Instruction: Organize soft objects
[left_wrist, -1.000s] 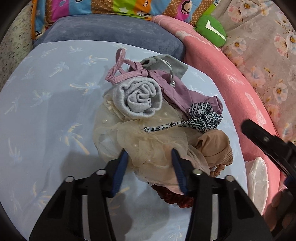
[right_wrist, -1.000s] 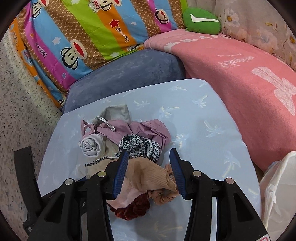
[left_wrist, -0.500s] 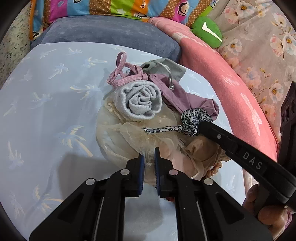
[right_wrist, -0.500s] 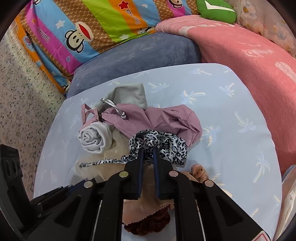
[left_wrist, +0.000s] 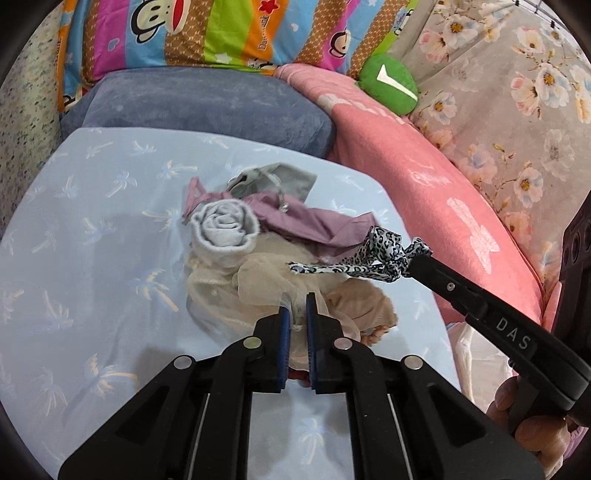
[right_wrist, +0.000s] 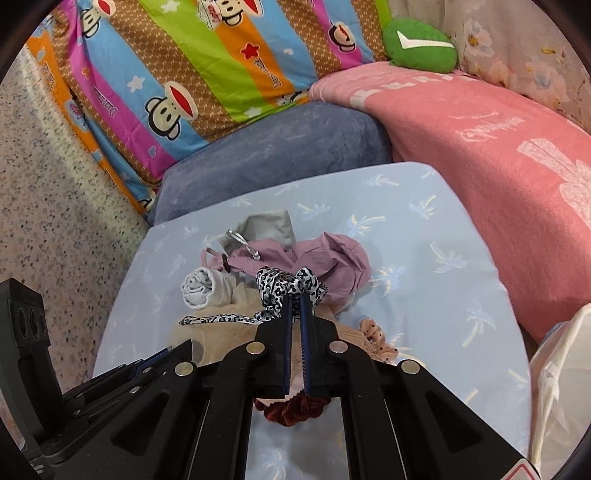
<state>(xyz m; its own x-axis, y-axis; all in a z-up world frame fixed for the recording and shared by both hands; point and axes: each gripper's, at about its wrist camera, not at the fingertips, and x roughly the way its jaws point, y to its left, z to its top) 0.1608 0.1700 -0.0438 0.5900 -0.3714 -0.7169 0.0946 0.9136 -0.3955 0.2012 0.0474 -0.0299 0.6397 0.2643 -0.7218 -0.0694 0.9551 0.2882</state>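
Now, from the left side: your left gripper (left_wrist: 296, 308) has its fingers pressed together on the cream mesh fabric (left_wrist: 258, 280), at the near edge of the pile on the pale blue table (left_wrist: 92, 258). The rolled grey sock (left_wrist: 225, 229) sits just behind it, still on the pile. To the right, your right gripper (right_wrist: 296, 301) pinches the leopard-print scrunchie (right_wrist: 291, 284), and its long tail (right_wrist: 218, 318) runs leftward, across the cream fabric, toward your left gripper. So the two held things overlap, I think; the tail's long axis lies across the pile, and pulling your hands apart sideways should free it.
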